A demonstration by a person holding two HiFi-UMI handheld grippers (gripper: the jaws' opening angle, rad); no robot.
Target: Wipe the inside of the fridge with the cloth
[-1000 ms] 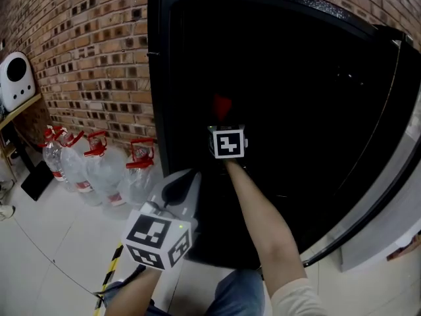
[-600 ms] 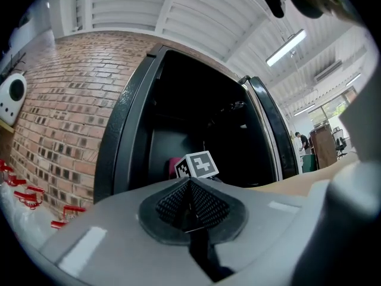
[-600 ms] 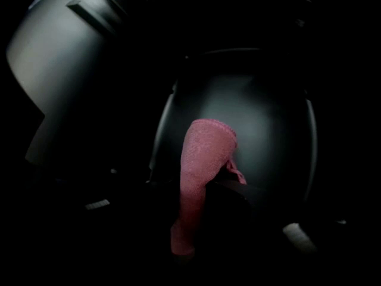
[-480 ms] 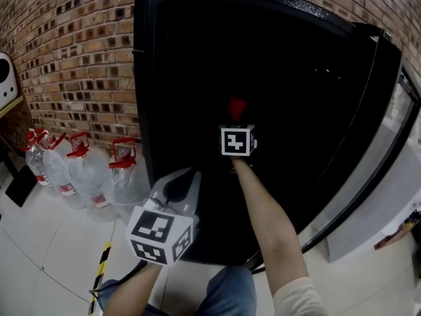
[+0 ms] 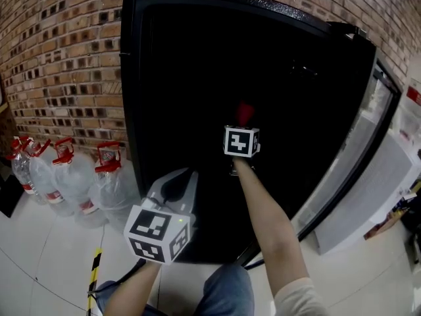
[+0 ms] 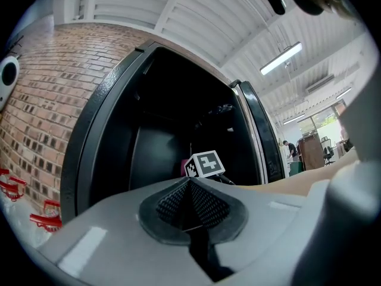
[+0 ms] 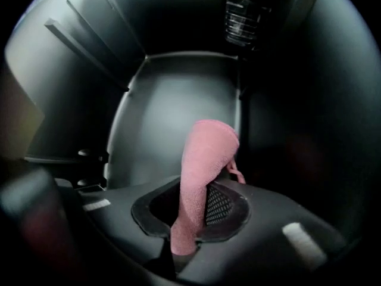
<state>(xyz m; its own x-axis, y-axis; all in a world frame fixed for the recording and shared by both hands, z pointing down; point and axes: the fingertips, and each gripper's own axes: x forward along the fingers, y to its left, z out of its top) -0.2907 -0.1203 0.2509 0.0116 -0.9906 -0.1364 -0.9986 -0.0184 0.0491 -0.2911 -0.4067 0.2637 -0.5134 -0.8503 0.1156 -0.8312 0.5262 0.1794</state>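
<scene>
A tall black fridge [image 5: 135, 78] stands open against a brick wall, its inside dark. My right gripper [image 5: 243, 120] reaches into it at mid height, shut on a pink cloth [image 5: 245, 112]. In the right gripper view the cloth [image 7: 205, 157] sticks up from between the jaws of that gripper [image 7: 189, 216], with the fridge's grey back wall [image 7: 172, 100] just beyond; whether the cloth touches it, I cannot tell. My left gripper [image 5: 179, 182] hangs outside, low in front of the fridge, shut with nothing in it [image 6: 191, 202].
The fridge door [image 5: 368, 143] stands swung open at the right. Several large water bottles with red caps [image 5: 72, 176] stand on the tiled floor left of the fridge, along the brick wall [image 5: 59, 64]. A yellow-black tape strip [image 5: 94, 268] marks the floor.
My right gripper has carried the cloth to the right inside the fridge. The head view has turned right. The left gripper has hardly moved.
</scene>
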